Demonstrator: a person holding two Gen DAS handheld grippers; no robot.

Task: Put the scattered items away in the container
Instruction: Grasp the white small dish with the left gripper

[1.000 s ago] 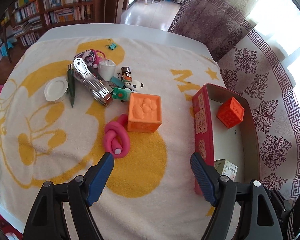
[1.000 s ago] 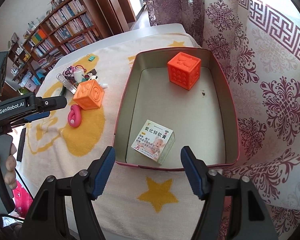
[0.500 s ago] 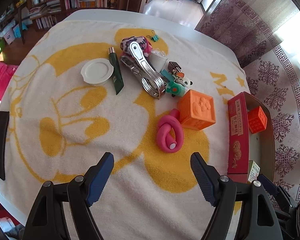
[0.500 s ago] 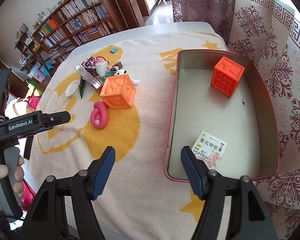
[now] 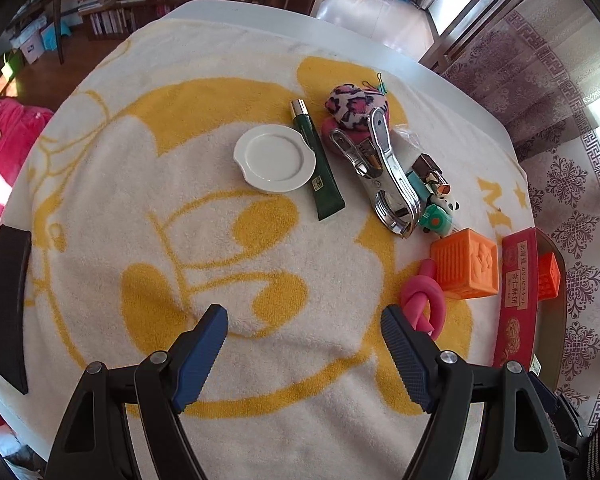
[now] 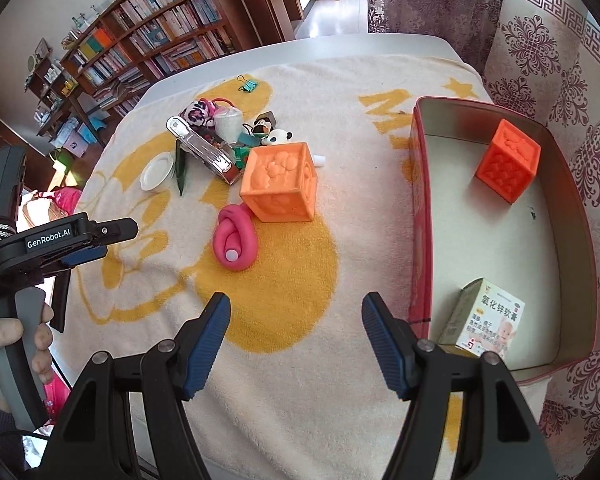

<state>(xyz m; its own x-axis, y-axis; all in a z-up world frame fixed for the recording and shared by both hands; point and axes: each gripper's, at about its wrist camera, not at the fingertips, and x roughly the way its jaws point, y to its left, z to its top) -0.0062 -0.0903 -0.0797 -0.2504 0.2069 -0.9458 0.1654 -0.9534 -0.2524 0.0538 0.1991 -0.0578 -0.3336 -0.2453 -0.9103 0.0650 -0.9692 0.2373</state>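
A red tin point(image 6: 420, 208) point(image 5: 518, 292) stands at the right of the towel; inside lie a red-orange cube point(image 6: 508, 160) and a small medicine box point(image 6: 484, 324). Left of it sit a larger orange cube point(image 6: 278, 184) point(image 5: 466, 268) and a knotted pink tube point(image 6: 236, 240) point(image 5: 422, 304). Further back a pile holds a metal clamp point(image 5: 380, 172), a green tube point(image 5: 318, 168), a white lid point(image 5: 274, 158) and a panda toy point(image 6: 278, 136). My left gripper point(image 5: 304, 336) hangs open over bare towel, left of the pink tube. My right gripper point(image 6: 296, 320) is open, nearer than the tube.
A yellow-and-white cartoon towel point(image 5: 180, 240) covers the table. A green binder clip point(image 6: 247, 83) lies at the back. A black bar point(image 5: 10, 304) lies at the towel's left edge. A hand point(image 6: 4, 356) holds the left gripper's handle. Bookshelves point(image 6: 148, 28) and patterned curtains stand beyond.
Both grippers have swung left, away from the tin and over the towel. The tin slid toward the right edge of both views. Both stayed open and empty.
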